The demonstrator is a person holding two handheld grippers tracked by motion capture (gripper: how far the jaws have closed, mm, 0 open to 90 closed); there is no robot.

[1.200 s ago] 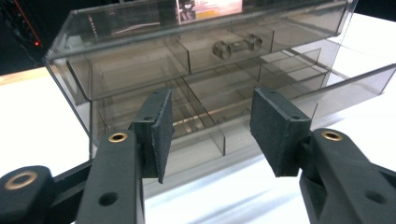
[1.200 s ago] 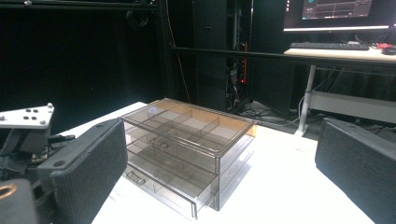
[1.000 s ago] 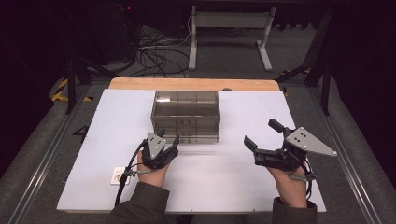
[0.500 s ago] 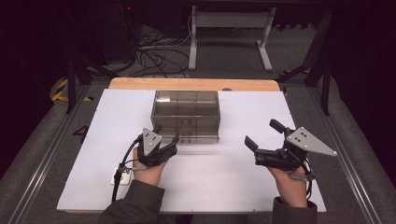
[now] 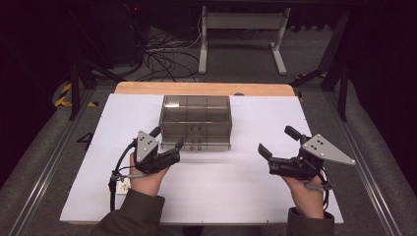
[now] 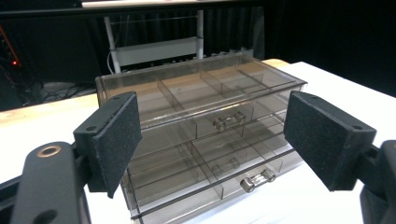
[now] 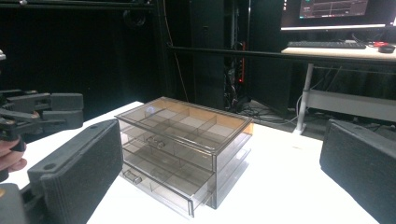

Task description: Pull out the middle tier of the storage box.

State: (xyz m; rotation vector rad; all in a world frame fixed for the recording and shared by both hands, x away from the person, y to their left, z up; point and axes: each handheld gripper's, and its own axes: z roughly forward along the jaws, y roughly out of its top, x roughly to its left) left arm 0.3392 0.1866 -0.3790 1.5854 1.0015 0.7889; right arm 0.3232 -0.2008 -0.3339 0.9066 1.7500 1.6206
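Now that its jaws have just been opening and hold nothing, the left gripper (image 5: 167, 147) has lifted off the desk (image 5: 255, 196) toward the drawer box (image 5: 195, 120) near the far edge; a handle grab seems next. Right gripper (image 5: 278, 142) waits spread.

High view looks down overhead; both gripper views look level, close, sharing the drawer box (image 5: 195, 123).

Dark room, grey floor (image 5: 39, 162), cables (image 5: 162, 54)
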